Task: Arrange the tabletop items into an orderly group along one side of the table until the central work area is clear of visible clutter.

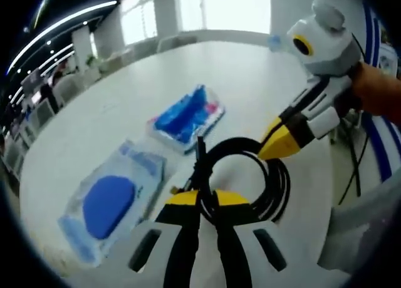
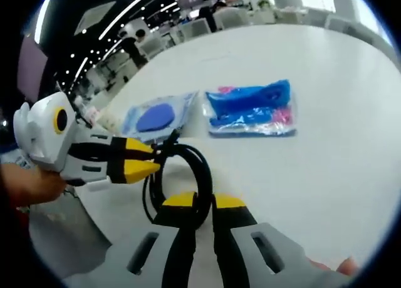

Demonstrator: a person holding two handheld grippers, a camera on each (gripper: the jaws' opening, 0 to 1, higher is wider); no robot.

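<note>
Black cable coil [image 1: 247, 175] sits at the near table [image 1: 250, 81] edge, pinched from two sides: left gripper [image 1: 207, 203] has jaws nearly closed on one arc of the loop, right gripper [image 1: 279, 141] also clamped on the opp. arc, so both are equally near. Coil is thin, glossy, loosely looped; two blue packets [image 2: 250, 109] [image 2: 156, 119] lie just beyond it, side by side, w/ bare table past them.

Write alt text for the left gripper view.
The left gripper is shut on a coiled black cable on a white table, with the right gripper at the coil. Two blue packets lie to the left.
</note>
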